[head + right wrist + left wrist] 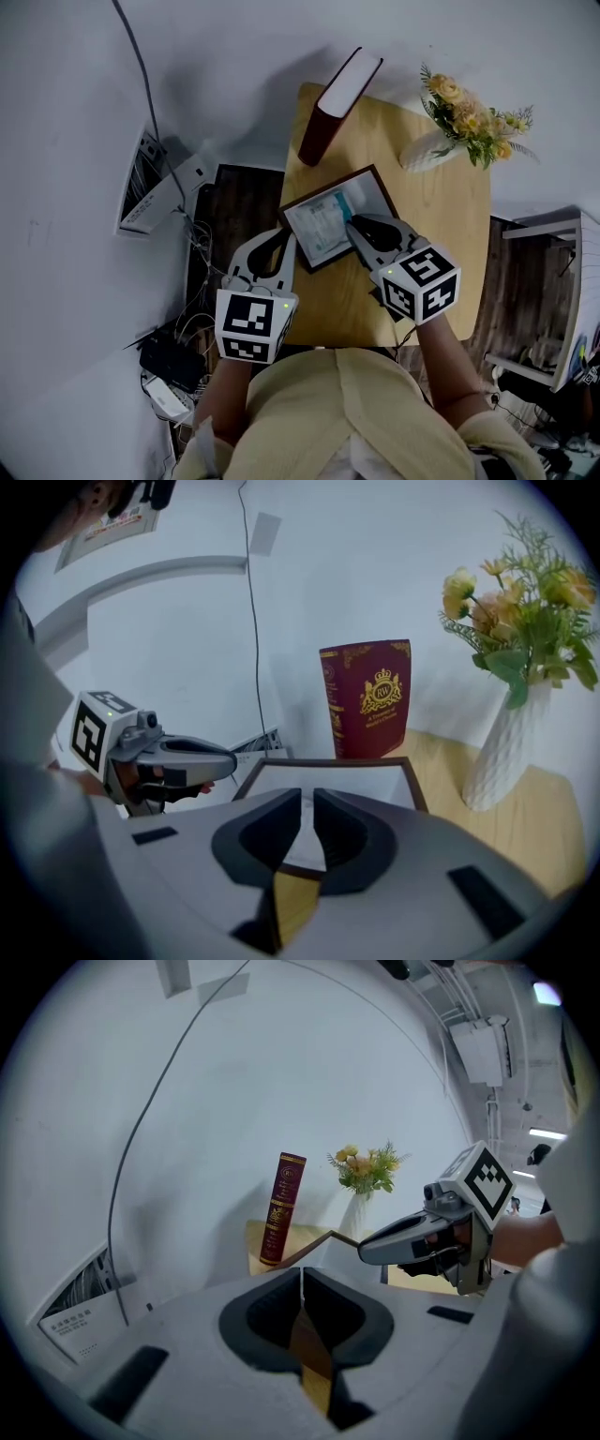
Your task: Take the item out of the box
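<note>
A shallow dark-framed box [327, 188] lies on the wooden table [441, 216], with a pale blue-white flat item [330, 221] inside it. My left gripper [290, 236] is shut and empty, its tips at the box's left edge. My right gripper [353, 225] is shut too, with nothing held, and its tips hang over the box's right part above the item. In the right gripper view the closed tips [307, 799] point at the box rim [328, 760], and the item [342, 783] shows white. In the left gripper view the shut tips [301, 1275] face the box's corner [330, 1234].
A dark red book [339, 101] stands upright at the table's far edge. A white vase with yellow flowers [466, 120] is at the far right corner. Cables and a power strip [169, 361] lie on the floor to the left, and white shelving [553, 300] stands to the right.
</note>
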`<state>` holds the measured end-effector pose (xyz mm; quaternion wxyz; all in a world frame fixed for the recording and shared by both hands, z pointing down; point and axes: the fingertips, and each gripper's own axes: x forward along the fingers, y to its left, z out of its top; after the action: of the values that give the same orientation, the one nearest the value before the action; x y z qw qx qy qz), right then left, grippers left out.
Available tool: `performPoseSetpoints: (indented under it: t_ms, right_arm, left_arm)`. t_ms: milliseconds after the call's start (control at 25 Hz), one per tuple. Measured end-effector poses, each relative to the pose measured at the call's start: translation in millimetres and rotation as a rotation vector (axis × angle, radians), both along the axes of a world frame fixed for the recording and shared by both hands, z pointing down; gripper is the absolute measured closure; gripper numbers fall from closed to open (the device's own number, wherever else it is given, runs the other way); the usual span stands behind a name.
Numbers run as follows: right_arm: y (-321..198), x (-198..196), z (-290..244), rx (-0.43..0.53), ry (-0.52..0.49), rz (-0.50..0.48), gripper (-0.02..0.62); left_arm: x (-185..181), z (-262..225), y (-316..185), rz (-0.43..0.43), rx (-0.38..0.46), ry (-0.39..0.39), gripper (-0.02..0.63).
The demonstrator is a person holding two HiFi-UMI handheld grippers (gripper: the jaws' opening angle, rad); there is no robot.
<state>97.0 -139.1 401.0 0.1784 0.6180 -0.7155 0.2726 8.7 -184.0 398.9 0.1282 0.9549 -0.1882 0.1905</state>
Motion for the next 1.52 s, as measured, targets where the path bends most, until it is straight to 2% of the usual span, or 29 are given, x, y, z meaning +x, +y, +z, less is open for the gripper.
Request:
performPoseSetpoints:
  t_ms: [360, 760, 920, 1040, 1160, 1520]
  right_arm:
    - [-9.0, 12.3, 17.8, -0.141, 0.038, 0.046, 0.561]
    - [-19.7, 12.5, 30.4, -0.218, 0.047, 0.057, 0.560]
    - [-24.1, 15.9, 34.7, -0.272, 0.085, 0.031, 0.497]
    - [-26.9, 17.4, 38.0, -0.319, 0.126, -0.011, 0.486]
    - [-30.1, 17.3, 40.9, -0.354, 0.109, -0.027, 0.477]
    - [-35.4, 23.3, 55.4, -0.499, 0.062, -0.043, 0.397]
  left_arm:
    - [10.6, 2.2, -8.6, 0.109, 0.011, -0.013, 0.577]
    - [16.0, 2.3, -26.9, 0.136, 0.018, -0.005, 0.577]
    - [18.9, 2.8, -31.4, 0.145, 0.021, 0.001, 0.577]
    - [18.3, 4.8, -35.6, 0.143, 0.018, -0.001, 0.577]
    - [17.5, 6.7, -41.6, 0.138, 0.013, 0.002, 0.577]
    - [20.7, 12.7, -51.1, 0.134, -0.008, 0.022, 0.577]
